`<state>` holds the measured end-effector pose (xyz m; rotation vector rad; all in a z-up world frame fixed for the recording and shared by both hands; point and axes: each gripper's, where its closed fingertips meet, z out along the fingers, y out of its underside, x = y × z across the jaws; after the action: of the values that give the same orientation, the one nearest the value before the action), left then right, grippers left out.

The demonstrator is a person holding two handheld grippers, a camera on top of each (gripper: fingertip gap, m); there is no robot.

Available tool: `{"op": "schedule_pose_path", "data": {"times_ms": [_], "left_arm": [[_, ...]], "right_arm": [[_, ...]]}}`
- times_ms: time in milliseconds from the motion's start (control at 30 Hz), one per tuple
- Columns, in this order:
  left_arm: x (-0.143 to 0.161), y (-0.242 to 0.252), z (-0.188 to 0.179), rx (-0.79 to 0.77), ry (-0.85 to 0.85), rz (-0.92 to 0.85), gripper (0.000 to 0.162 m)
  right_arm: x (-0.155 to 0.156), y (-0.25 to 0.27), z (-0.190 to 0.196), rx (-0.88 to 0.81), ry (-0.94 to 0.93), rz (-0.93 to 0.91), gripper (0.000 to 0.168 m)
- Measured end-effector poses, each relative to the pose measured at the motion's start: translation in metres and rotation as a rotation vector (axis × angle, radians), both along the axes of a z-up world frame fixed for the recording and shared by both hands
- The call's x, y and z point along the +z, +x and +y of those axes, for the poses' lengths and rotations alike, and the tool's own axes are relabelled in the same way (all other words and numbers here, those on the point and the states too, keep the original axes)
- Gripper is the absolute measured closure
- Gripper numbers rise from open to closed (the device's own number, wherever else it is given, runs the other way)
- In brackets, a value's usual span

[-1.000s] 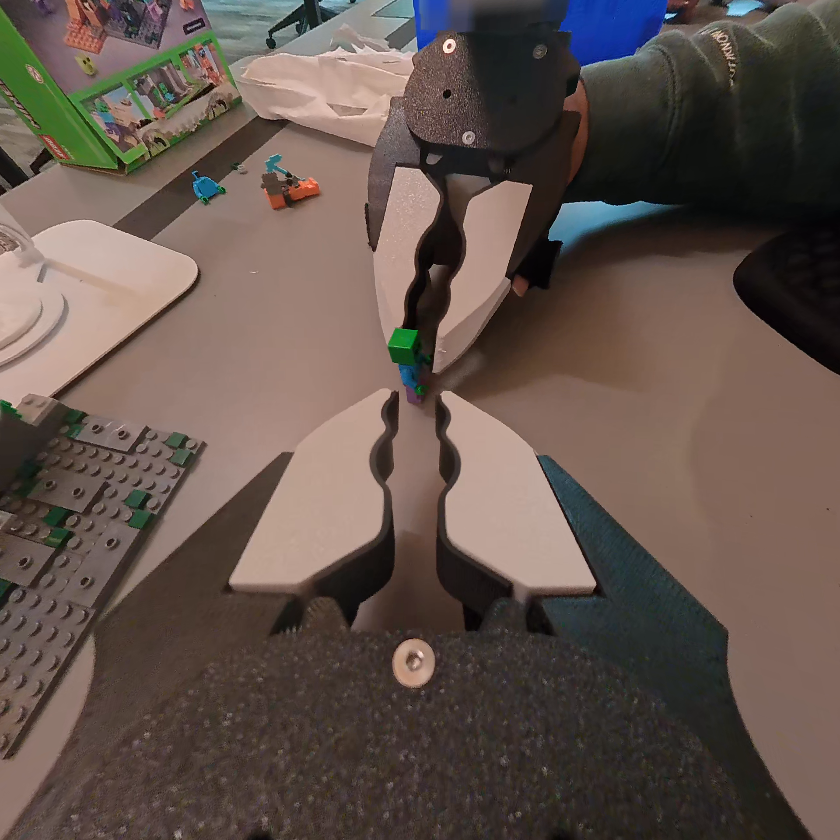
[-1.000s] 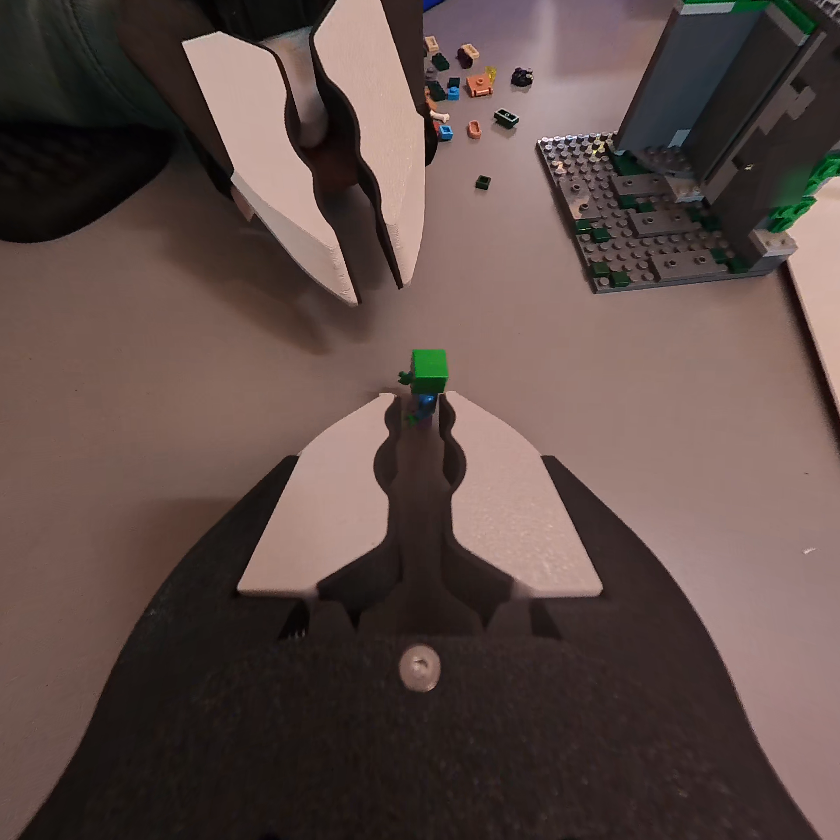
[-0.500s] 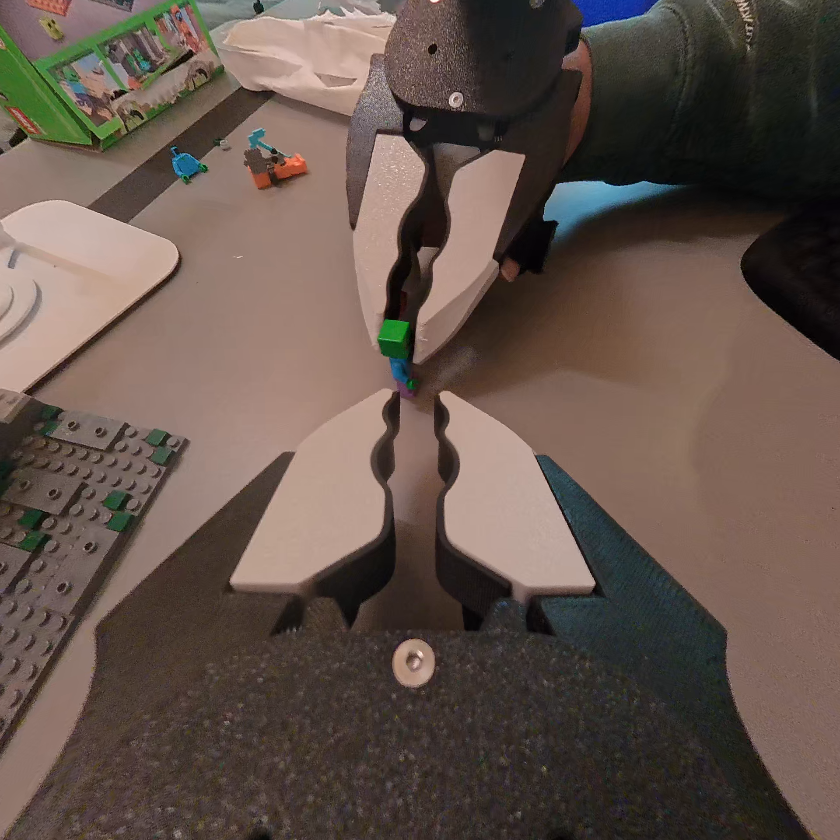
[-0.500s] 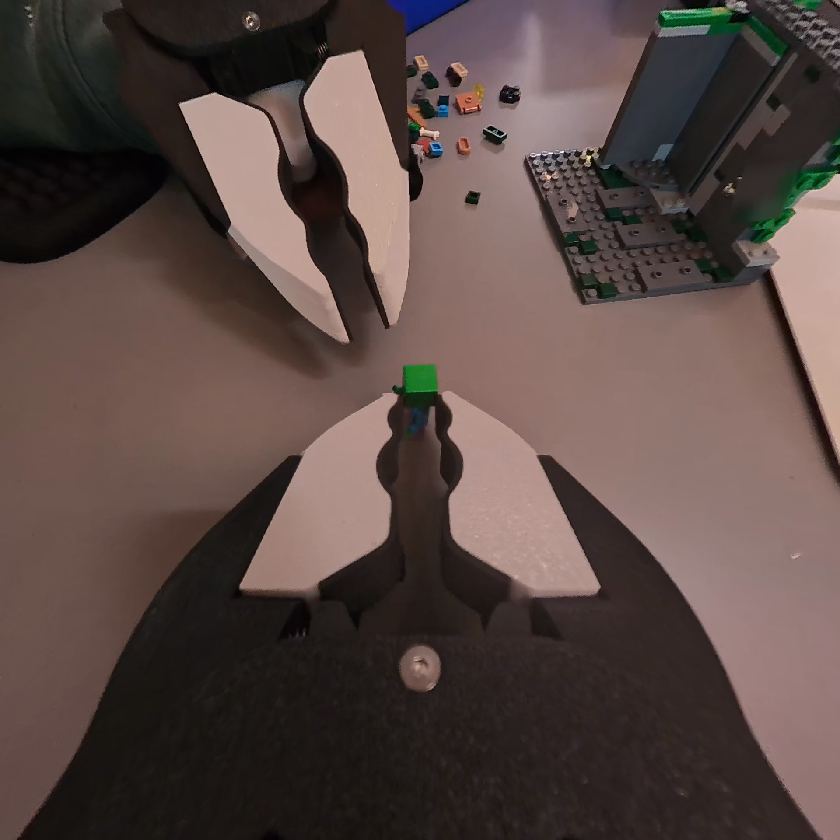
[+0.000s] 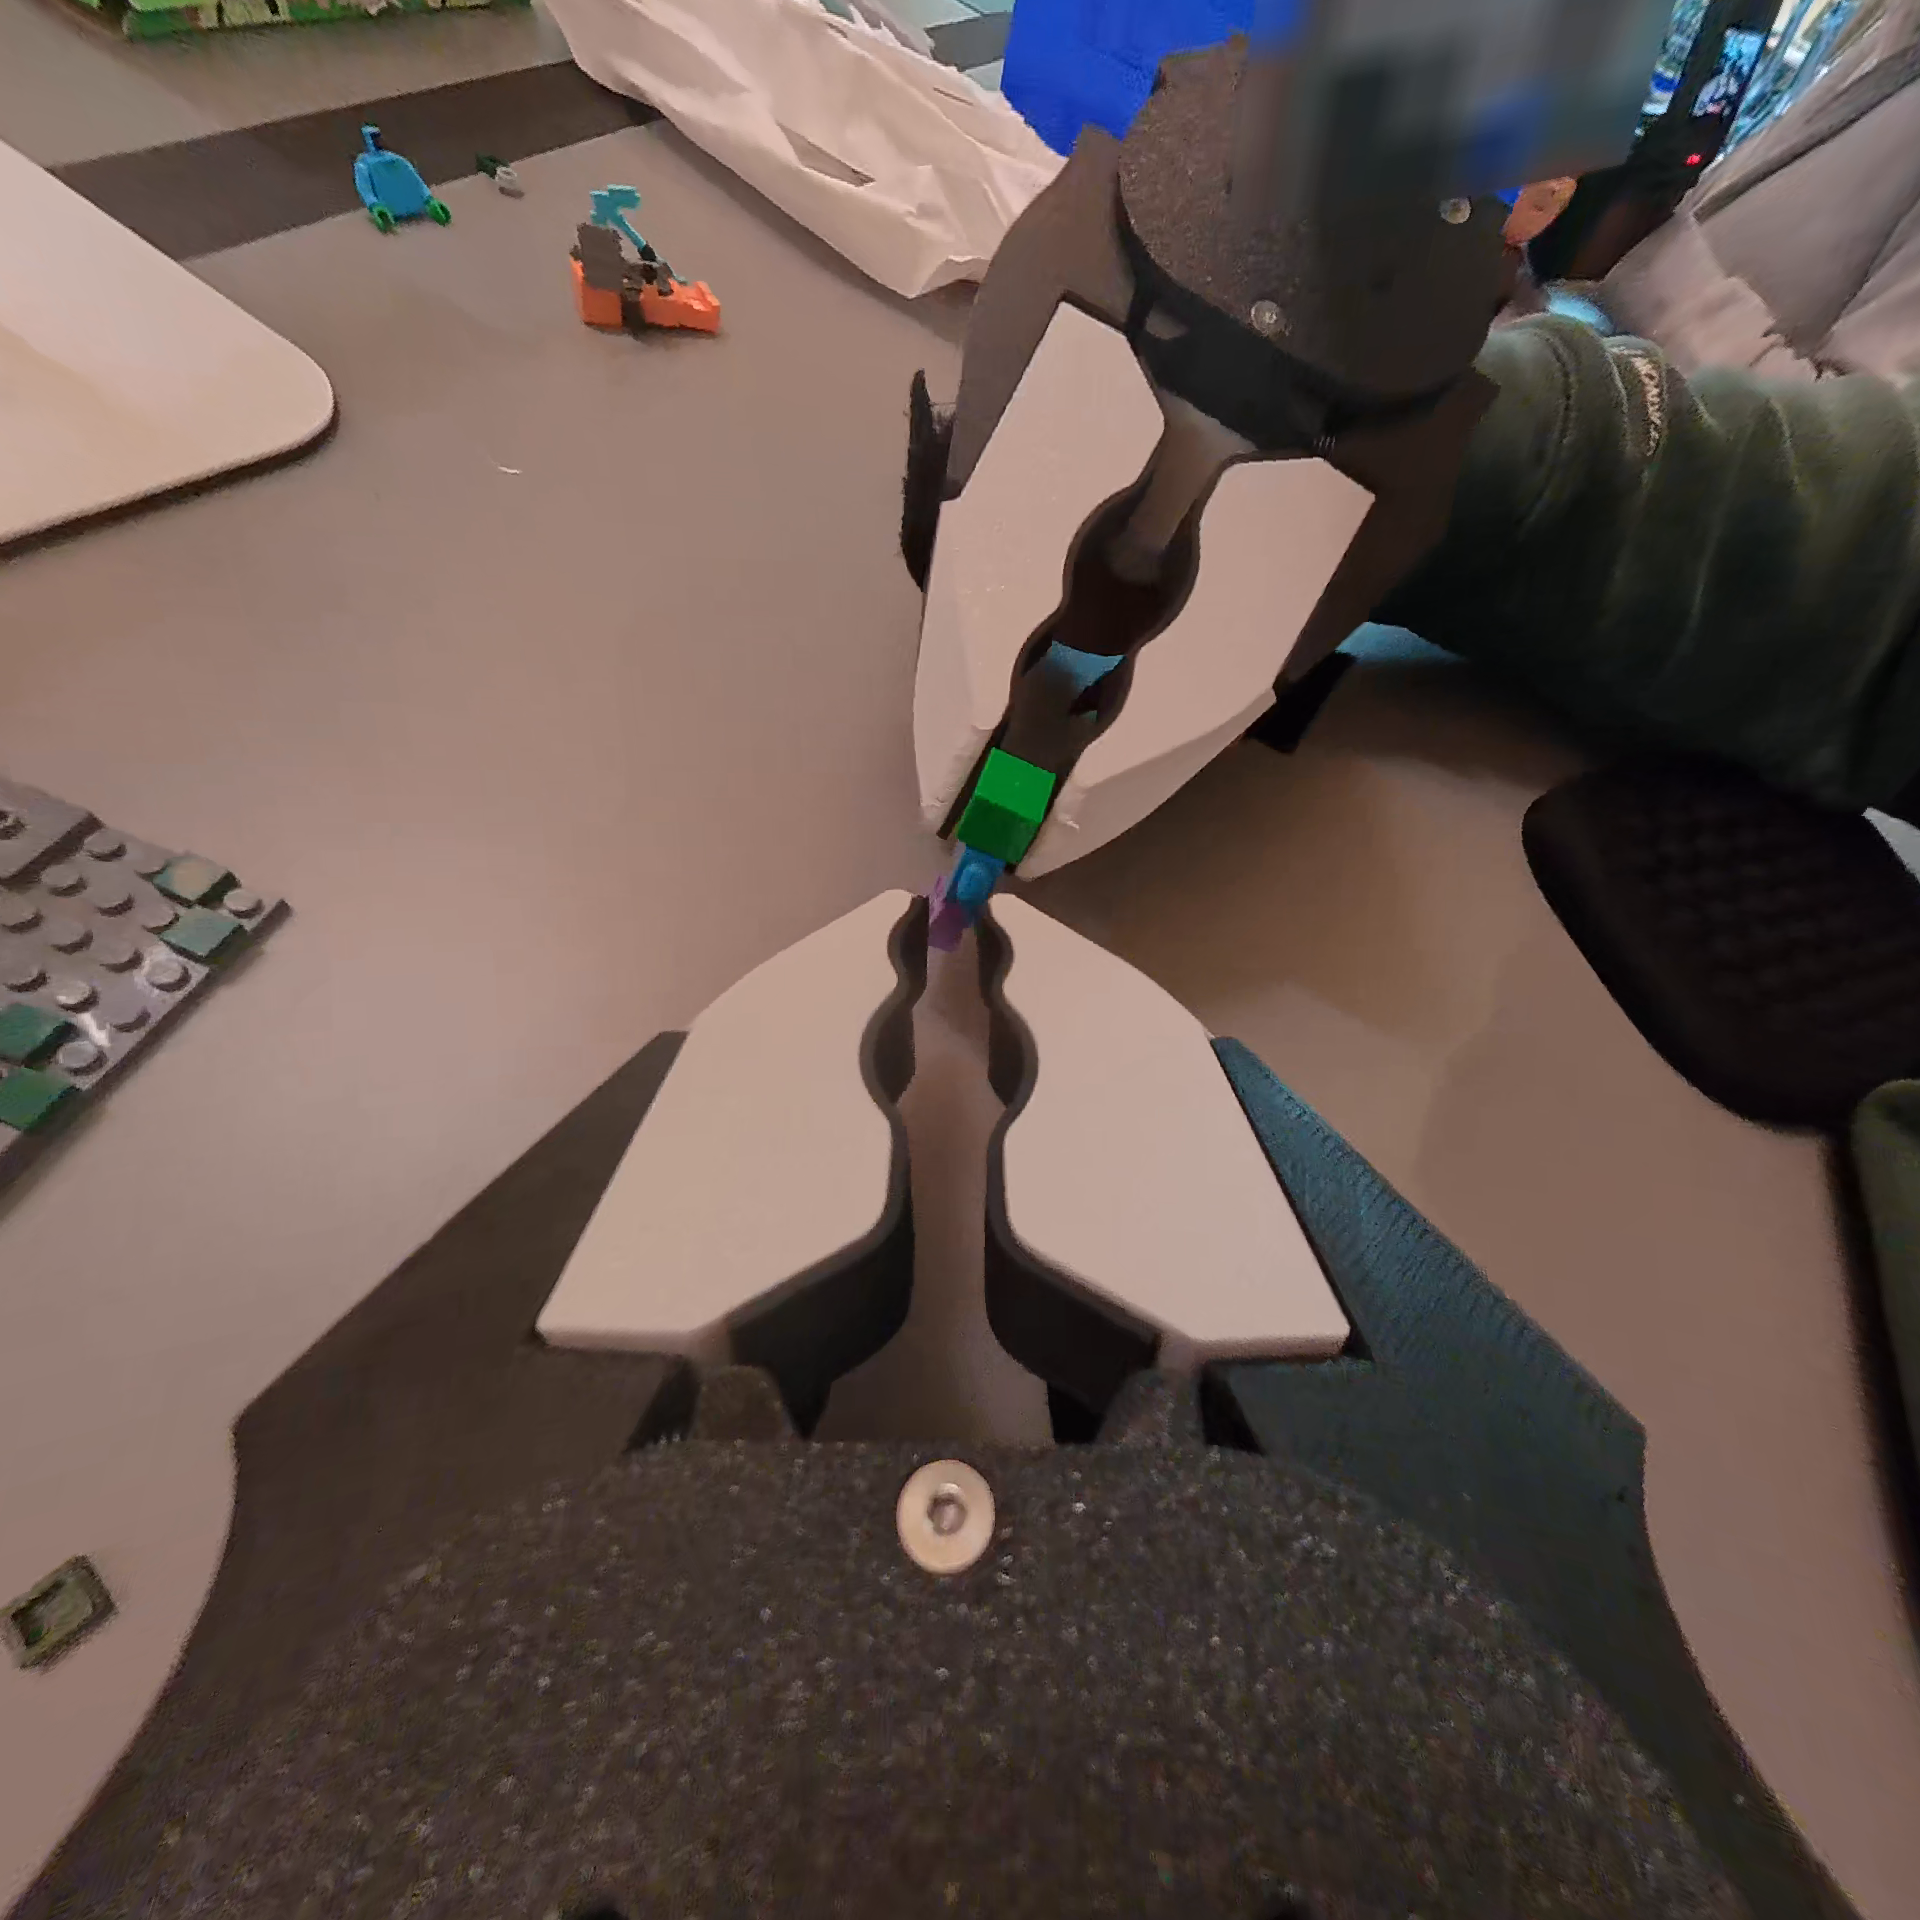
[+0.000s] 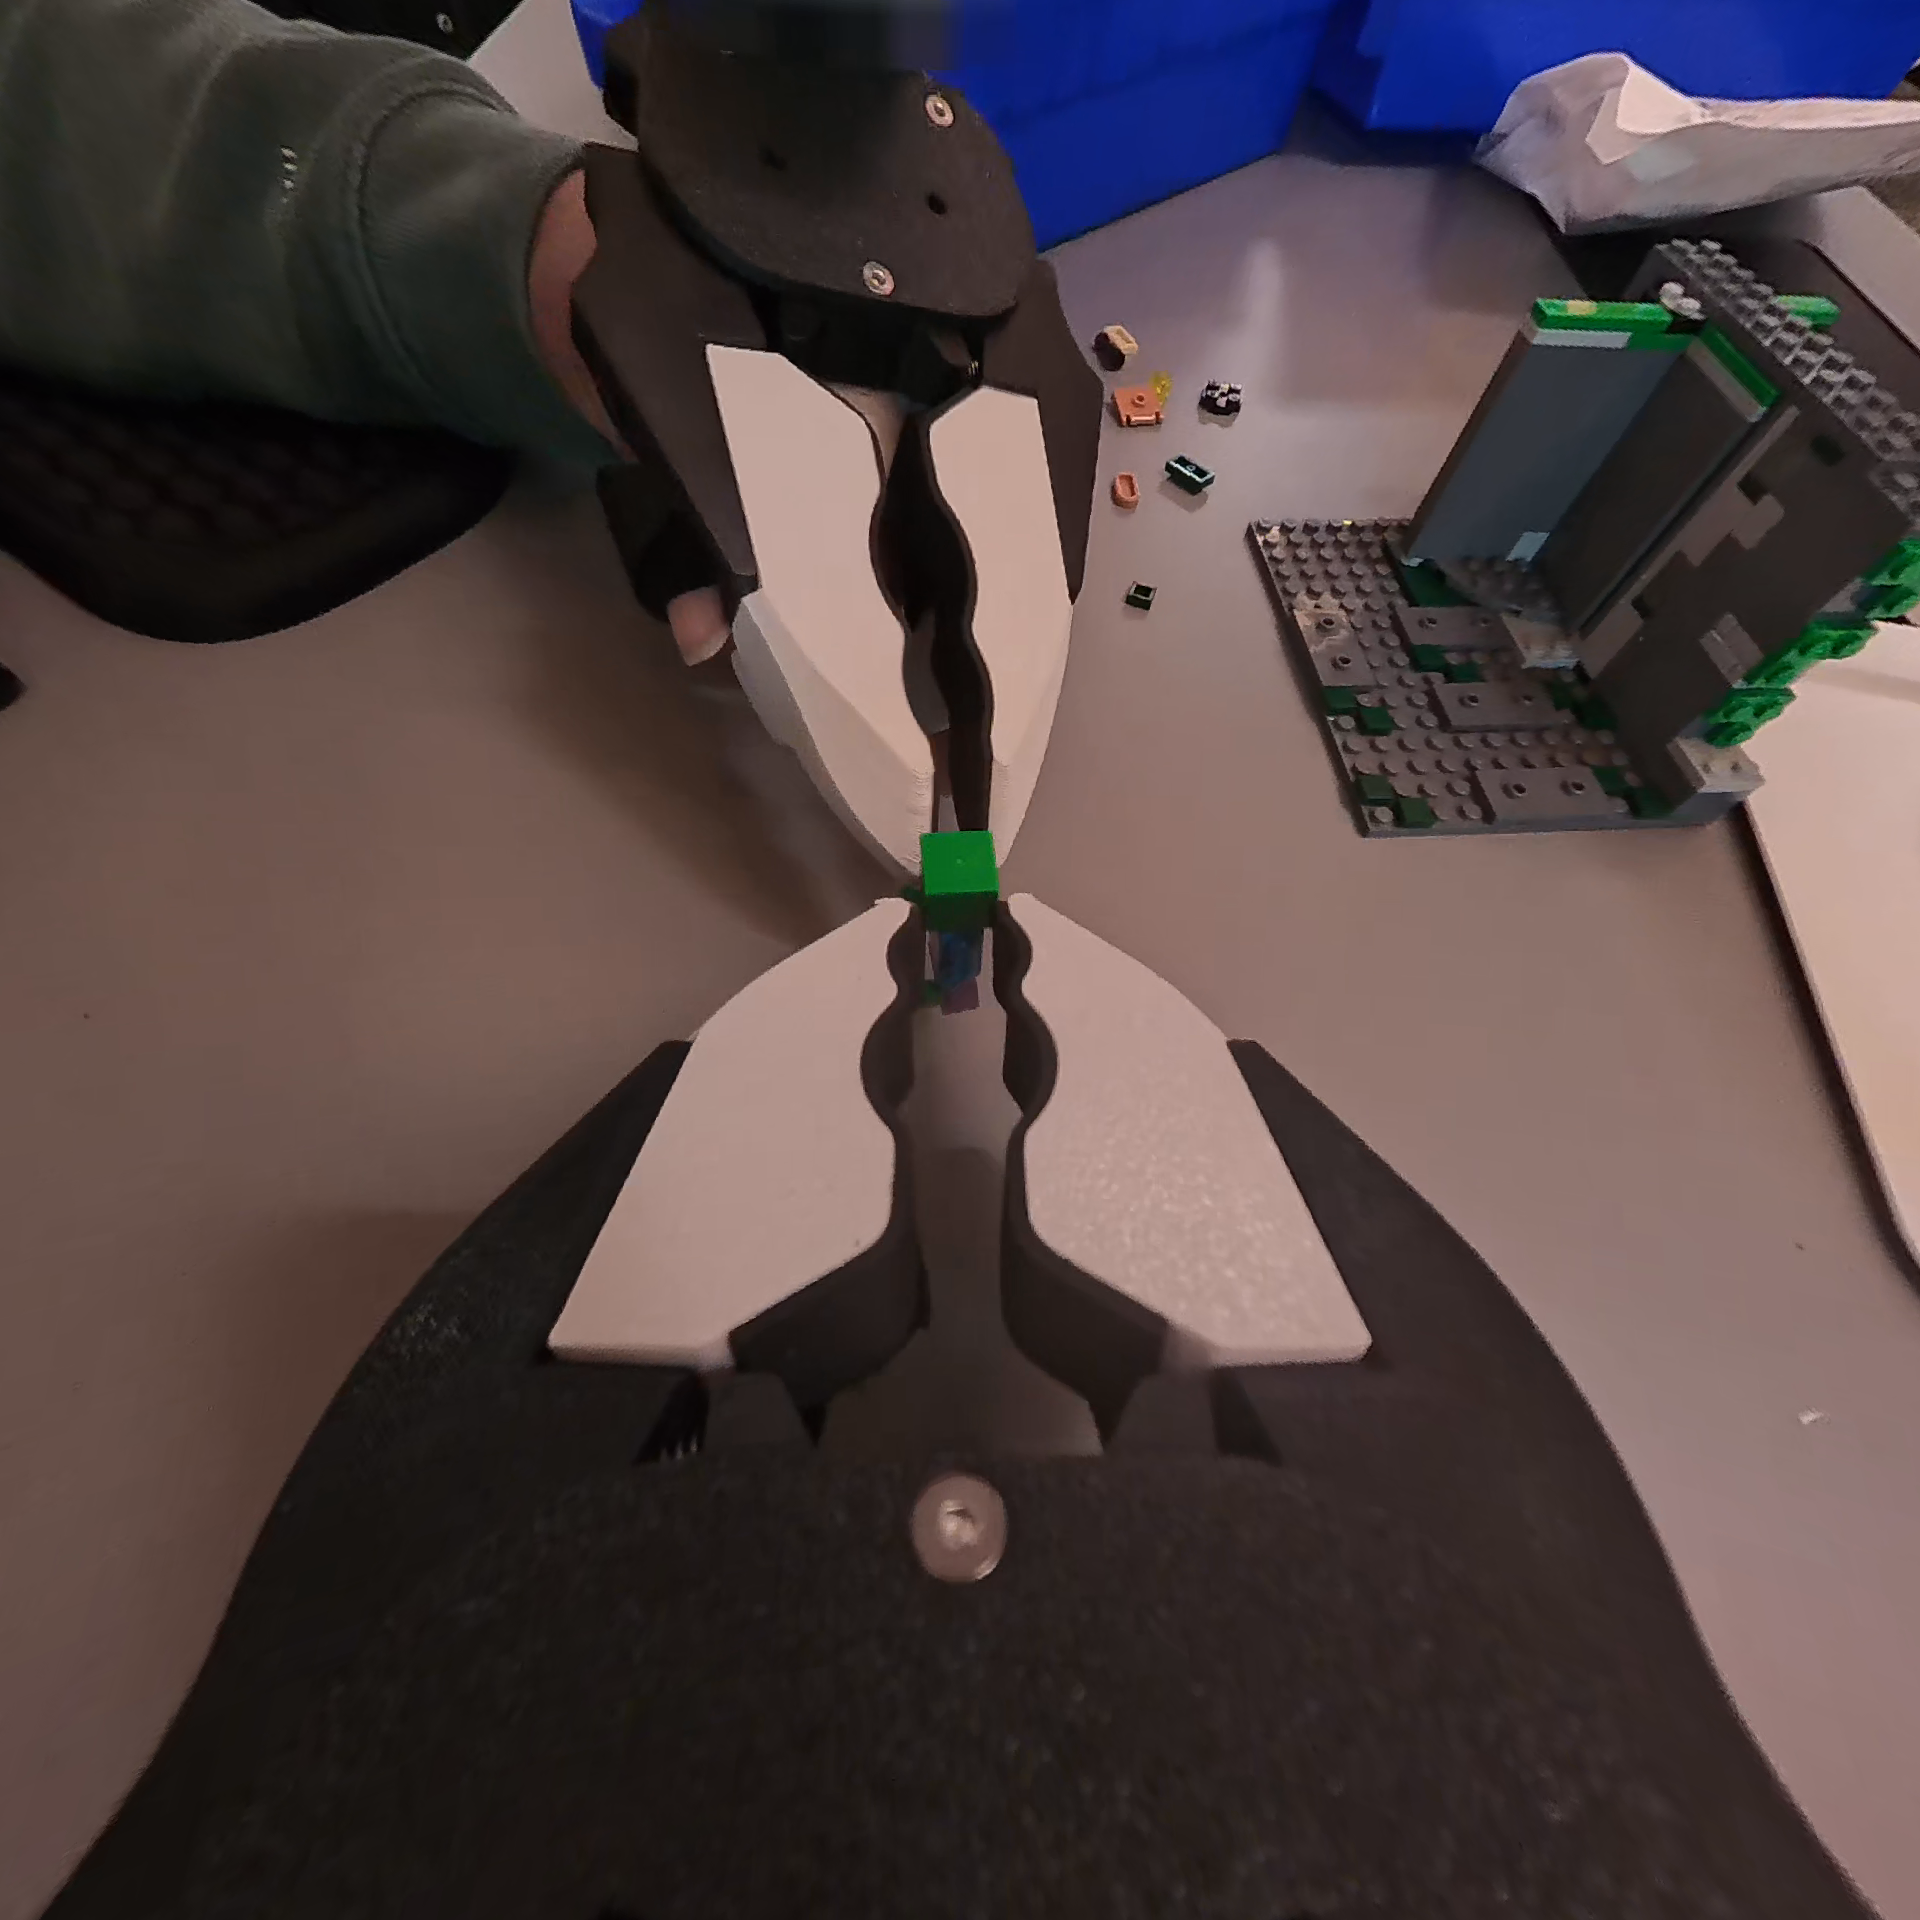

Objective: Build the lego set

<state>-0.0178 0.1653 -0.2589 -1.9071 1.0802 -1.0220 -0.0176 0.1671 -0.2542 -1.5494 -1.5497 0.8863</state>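
Note:
A small minifigure with a green cube head [image 5: 1003,816], blue torso and purple legs stands upright between the two grippers, above the grey table. My right gripper [image 6: 951,914] is shut on its body, and the green head [image 6: 958,864] sticks up past the tips. It enters the left wrist view from the top [image 5: 992,847]. My left gripper [image 5: 948,914] meets it tip to tip, its jaws narrowed onto the purple legs. The left gripper also shows in the right wrist view [image 6: 961,826], held by a hand in a dark green sleeve.
A grey studded baseplate [image 6: 1455,727] with a tall grey and green wall [image 6: 1662,520] stands to the right, with loose small pieces [image 6: 1138,405] behind it. A white board [image 5: 125,395], an orange small build [image 5: 639,291], a blue figure [image 5: 390,192], a white bag [image 5: 831,135] and a black chair [image 5: 1714,935] surround the spot. Both grippers' tips are close together, under 4 cm apart. From either gripper's tips it is about 15 cm to the grey studded baseplate [image 6: 1455,727].
The two grippers have come together until their tips meet. My left gripper's jaws have narrowed around the figure's legs. The right gripper still holds the figure.

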Motion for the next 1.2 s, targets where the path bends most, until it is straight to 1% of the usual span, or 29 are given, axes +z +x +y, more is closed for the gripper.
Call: {"op": "schedule_pose_path", "data": {"times_ms": [167,367,567,700,800,967,1200], "left_arm": [[0.001,0.003,-0.003,-0.006,-0.048,-0.025,0.160],[0.009,0.005,-0.007,-0.015,-0.141,-0.098,0.156],[0.016,0.007,-0.011,-0.047,-0.115,-0.129,0.155],[0.017,0.006,-0.012,-0.046,-0.150,-0.140,0.157],[0.019,0.006,-0.012,-0.021,-0.259,-0.167,0.158],[0.027,0.006,-0.013,0.005,-0.532,-0.311,0.158],[0.037,0.007,-0.016,0.002,-0.706,-0.425,0.158]], "right_arm": [[0.003,-0.001,-0.001,0.003,0.010,0.015,0.156],[0.011,-0.001,-0.004,0.012,0.023,0.057,0.156],[0.019,-0.002,-0.010,0.040,0.020,0.107,0.156],[0.020,-0.001,-0.010,0.039,0.033,0.116,0.156],[0.022,-0.002,-0.010,0.032,0.072,0.115,0.156],[0.030,-0.002,-0.010,0.025,0.157,0.126,0.156],[0.038,0.000,-0.013,0.028,0.204,0.165,0.156]]}}
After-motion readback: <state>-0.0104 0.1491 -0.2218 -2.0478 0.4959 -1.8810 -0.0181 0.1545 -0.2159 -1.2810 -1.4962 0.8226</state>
